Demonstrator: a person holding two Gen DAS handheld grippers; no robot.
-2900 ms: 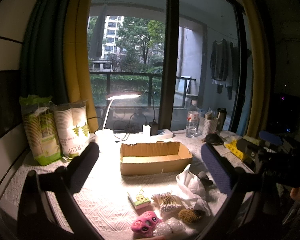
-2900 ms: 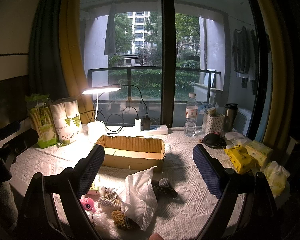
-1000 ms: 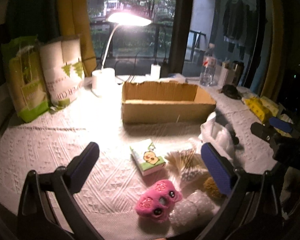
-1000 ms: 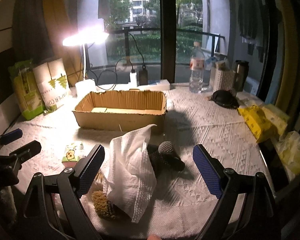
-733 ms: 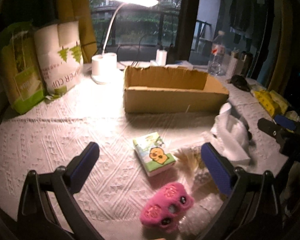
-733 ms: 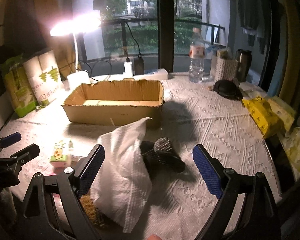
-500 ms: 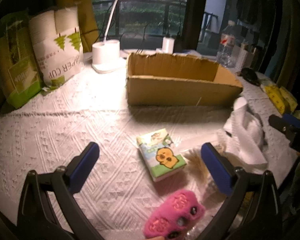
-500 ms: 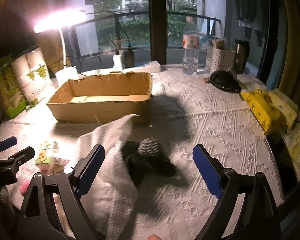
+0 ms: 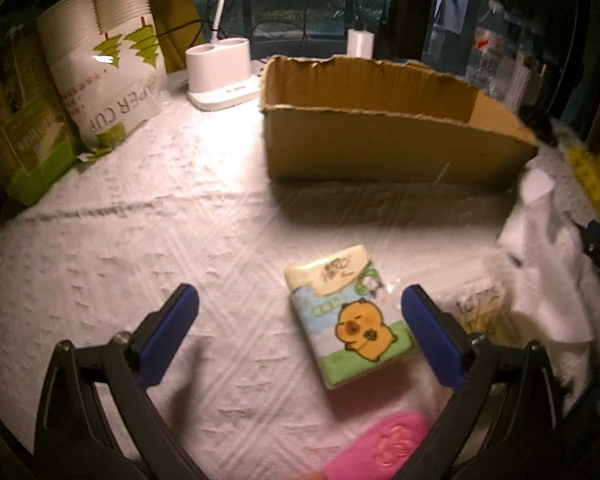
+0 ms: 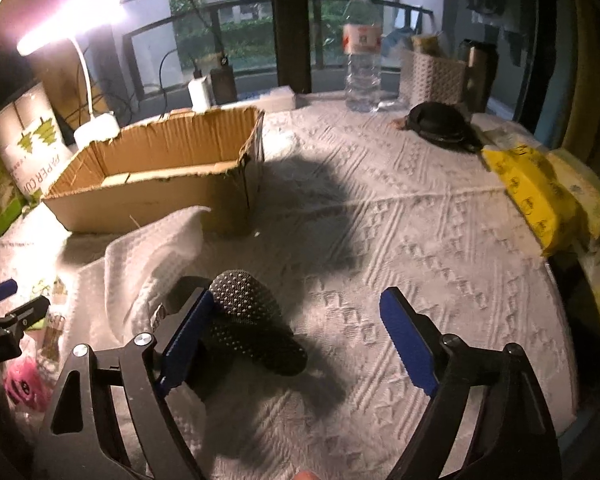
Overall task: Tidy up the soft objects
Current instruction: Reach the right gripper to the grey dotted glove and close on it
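Left wrist view alone gives us the tissue pack (image 9: 346, 314) lying flat between the wide, empty fingers of our left gripper (image 9: 300, 334), with the box (image 9: 384, 128) beyond. Right wrist view alone gives us the black sock (image 10: 252, 322) beside the white cloth (image 10: 140, 256). Our right gripper (image 10: 296, 336) tilts down over it, jaws wide but closing, sock against the left finger, not pinched.

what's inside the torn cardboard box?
Right wrist view: the torn brown cardboard box shows bare inner walls and a strip of floor, nothing on it. Its near wall hides the rest of the floor, so empty isn't confirmed.
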